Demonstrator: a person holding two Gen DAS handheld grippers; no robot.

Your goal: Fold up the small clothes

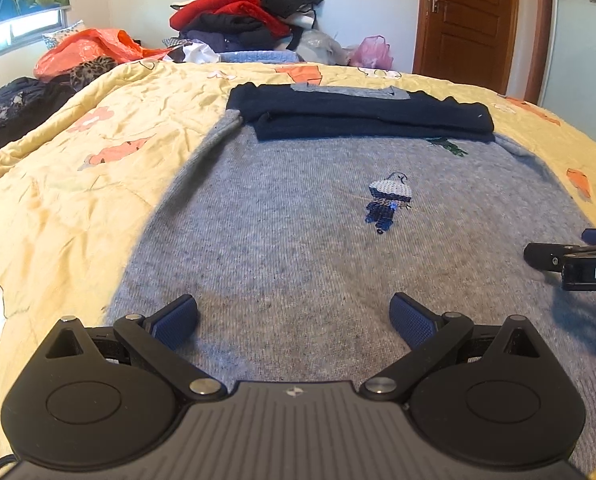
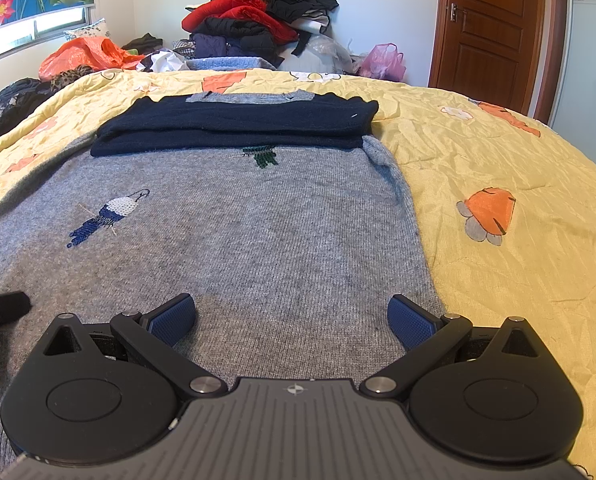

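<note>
Grey knit sweater [image 1: 298,220] lies flat just ahead of both spread-jawed, empty grippers: left gripper [image 1: 294,320], right gripper [image 2: 292,318]. Best pinch the near hem at both corners evenly, then fold toward the navy sleeves [image 2: 234,126] beyond.

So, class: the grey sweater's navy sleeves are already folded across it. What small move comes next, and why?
Probably lower both open grippers, left and right, to pinch the near hem of the grey sweater: the navy sleeves already lie across it, and neither gripper holds anything.
</note>
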